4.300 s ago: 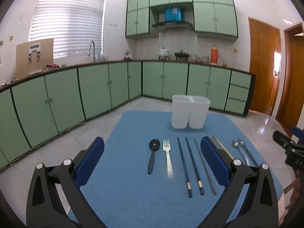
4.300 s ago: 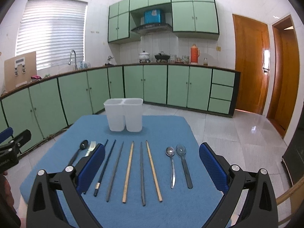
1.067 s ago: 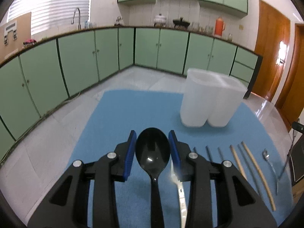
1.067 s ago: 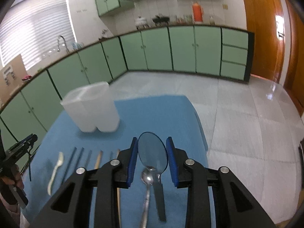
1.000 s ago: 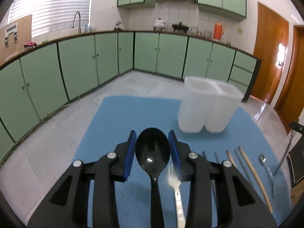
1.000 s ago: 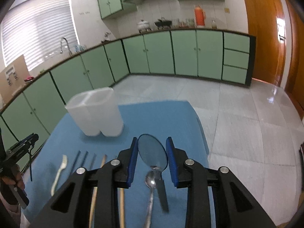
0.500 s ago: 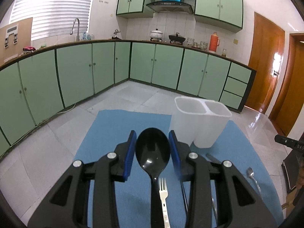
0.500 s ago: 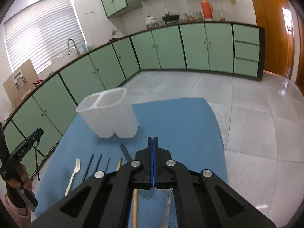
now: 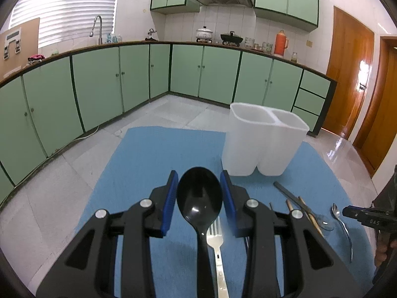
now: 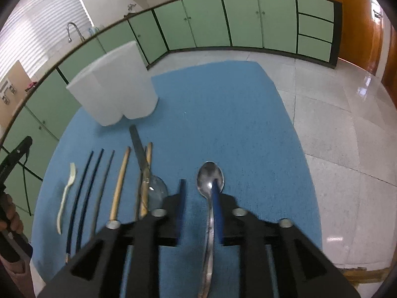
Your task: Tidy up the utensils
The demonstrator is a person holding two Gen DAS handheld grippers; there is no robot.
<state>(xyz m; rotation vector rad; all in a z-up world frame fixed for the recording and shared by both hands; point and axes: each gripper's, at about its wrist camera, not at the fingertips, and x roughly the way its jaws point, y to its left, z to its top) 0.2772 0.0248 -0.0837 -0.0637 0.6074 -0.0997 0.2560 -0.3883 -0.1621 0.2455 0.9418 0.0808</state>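
My left gripper point(image 9: 198, 191) is shut on the bowl of a black spoon point(image 9: 199, 198), held above the blue mat point(image 9: 148, 161). Beyond it stands a white two-compartment holder point(image 9: 263, 144) point(image 10: 114, 92). My right gripper point(image 10: 198, 193) hangs low over the mat point(image 10: 223, 111) with its jaws opening. A metal spoon point(image 10: 211, 176) lies by its right finger, the handle running just inside that pad without being pressed. A clear spoon point(image 10: 156, 188) rests across the chopsticks point(image 10: 119, 186) left of the left finger. A pale fork point(image 10: 65, 196) point(image 9: 215, 238) lies at the row's left end.
Several dark, grey and wooden chopsticks lie side by side on the mat between the fork and the spoons. A grey stick point(image 10: 139, 149) lies askew near the holder. Tiled floor point(image 10: 335, 124) shows past the mat's right edge. A hand point(image 10: 10, 213) is at the far left.
The right gripper sank toward the mat and tipped downward. The clear spoon left its jaws, which shut empty and have parted again. The left gripper still grips the black spoon.
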